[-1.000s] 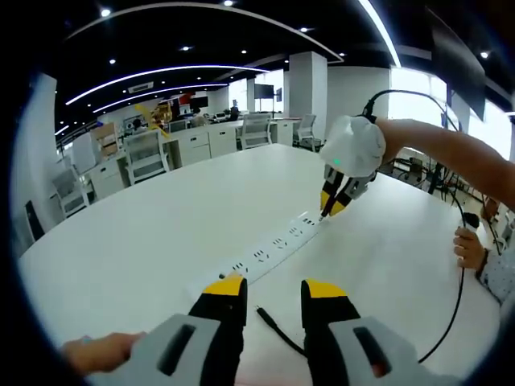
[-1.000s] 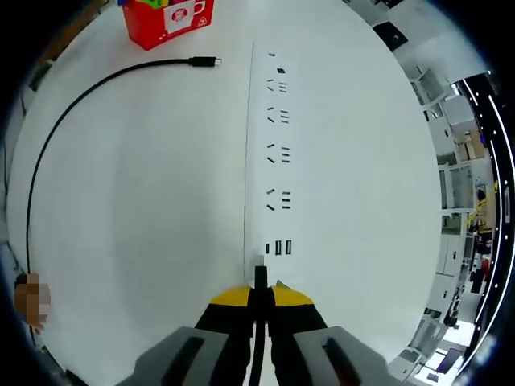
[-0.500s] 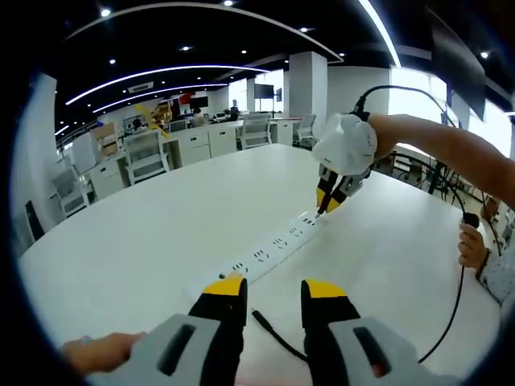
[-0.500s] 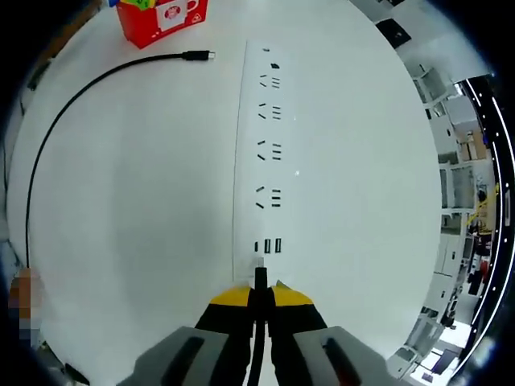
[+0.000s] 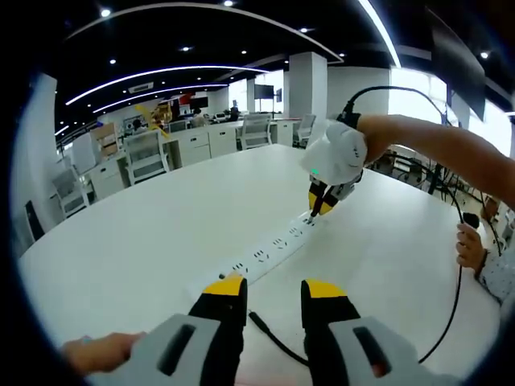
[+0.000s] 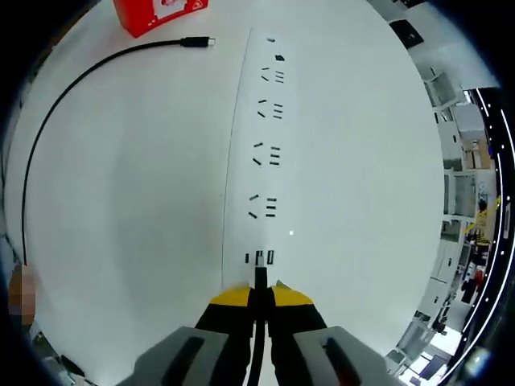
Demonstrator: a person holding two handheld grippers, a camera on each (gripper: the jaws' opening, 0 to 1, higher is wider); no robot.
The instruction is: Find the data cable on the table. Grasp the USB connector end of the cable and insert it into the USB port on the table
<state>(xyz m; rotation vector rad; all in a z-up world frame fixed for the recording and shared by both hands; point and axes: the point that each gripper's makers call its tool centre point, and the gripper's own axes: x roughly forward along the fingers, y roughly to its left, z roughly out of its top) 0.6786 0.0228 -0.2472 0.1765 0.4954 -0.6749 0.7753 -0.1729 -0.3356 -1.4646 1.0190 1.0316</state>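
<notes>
Right gripper (image 6: 260, 296) clenches the USB connector (image 6: 260, 277), its tip at the power strip's (image 6: 265, 145) USB ports (image 6: 259, 257). Left gripper (image 5: 274, 299) hangs released near the strip's other end, where the data cable's (image 6: 76, 80) free plug (image 5: 259, 323) lies just beside it on the table (image 5: 145, 233).

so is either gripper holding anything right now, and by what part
The right gripper is shut on the data cable, pinching it just behind the USB connector, whose tip is at the power strip ports. The left gripper is open and holds nothing.

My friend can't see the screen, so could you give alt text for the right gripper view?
The right gripper, shut on the USB connector, holds it at the USB ports at the near end of a white power strip on a white table. The black cable curves left toward a red box.
</notes>
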